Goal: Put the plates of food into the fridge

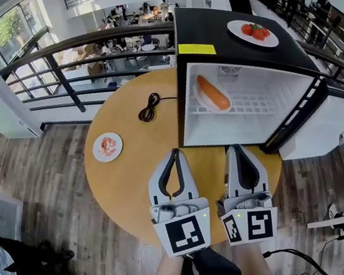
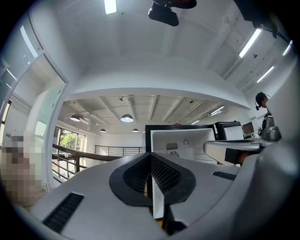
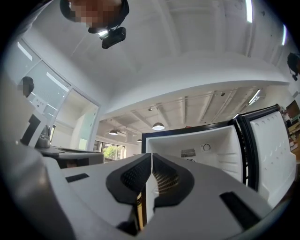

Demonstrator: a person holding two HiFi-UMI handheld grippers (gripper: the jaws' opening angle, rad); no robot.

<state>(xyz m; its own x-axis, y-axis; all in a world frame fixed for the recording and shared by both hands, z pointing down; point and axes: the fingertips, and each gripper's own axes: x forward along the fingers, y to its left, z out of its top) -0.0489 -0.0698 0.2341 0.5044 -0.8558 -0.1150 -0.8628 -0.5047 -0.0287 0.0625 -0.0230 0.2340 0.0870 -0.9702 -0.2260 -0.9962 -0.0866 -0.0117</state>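
A small black fridge (image 1: 235,47) lies on the round wooden table (image 1: 132,171) with its door (image 1: 323,120) swung open. Inside, on the wire shelf, rests a white plate with a sausage (image 1: 212,93). A plate of tomatoes (image 1: 252,32) sits on top of the fridge. A plate with pink meat (image 1: 107,146) lies at the table's left edge. My left gripper (image 1: 175,152) and right gripper (image 1: 234,148) stand side by side at the table's near side, both shut and empty, pointing at the fridge opening (image 2: 185,140) (image 3: 206,147).
A coiled black cable (image 1: 149,107) lies on the table left of the fridge. A dark railing (image 1: 65,66) runs behind the table, with a lower floor and people beyond it. Wooden flooring surrounds the table.
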